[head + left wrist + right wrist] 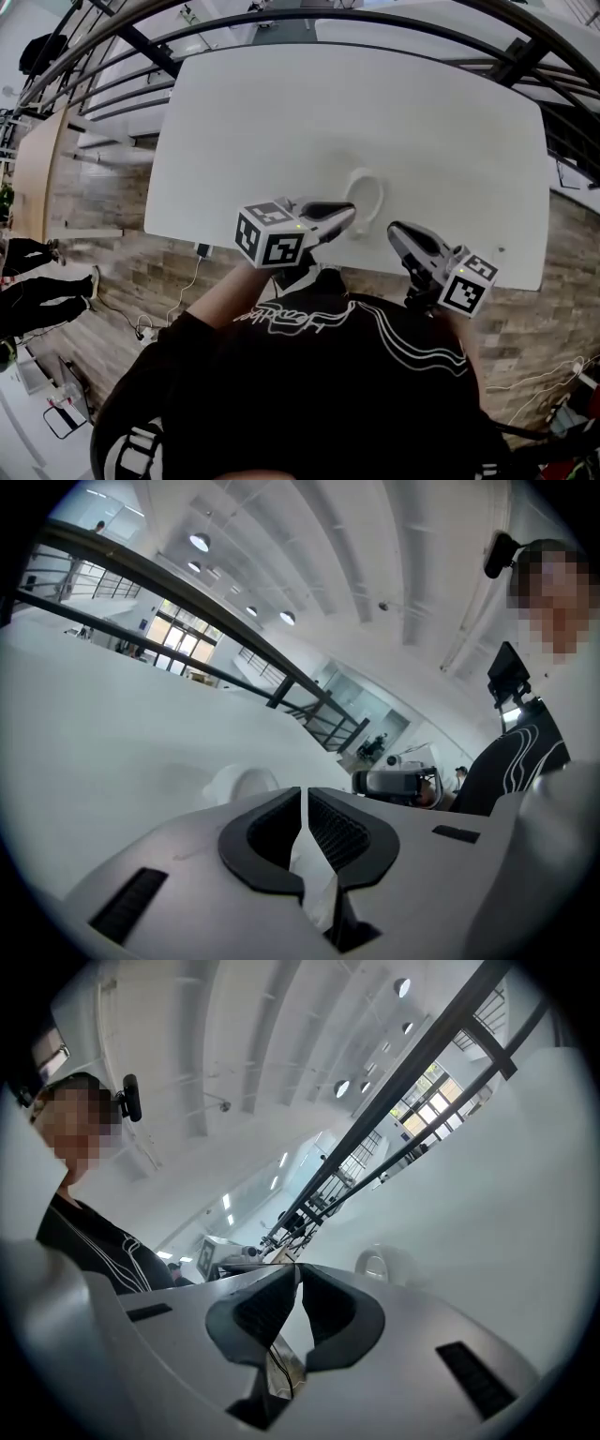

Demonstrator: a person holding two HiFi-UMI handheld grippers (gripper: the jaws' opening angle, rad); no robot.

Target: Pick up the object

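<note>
Object [366,199]: pale, ring-shaped, nearly the same white as the counter [281,122]. It lies flat near the counter's near edge, straight ahead of the person at 12 o'clock. Left gripper [345,217] sits at roughly 8 o'clock of the object, tip just beside its rim. Right gripper [396,231] is at about 5 o'clock, a little further off. Both point in toward the ring, likely bracketing it ahead of a grasp. Left gripper view: fingers [342,832] pressed together with nothing between them, the object ahead and off to 11 o'clock of the tips. Right gripper view: fingers [258,1312] likewise together and empty, the ring at 1 o'clock beyond them. Judgement: approach stage only; one pair of fingers must open before it can straddle the rim. White on white gives poor contrast, so the rim edge could be misjudged. The counter is bare, smooth and matte apart from the ring. Around it are a wood-plank floor [103,216], a dark railing [131,42] at the far side, and a high white ceiling with round lights.
</note>
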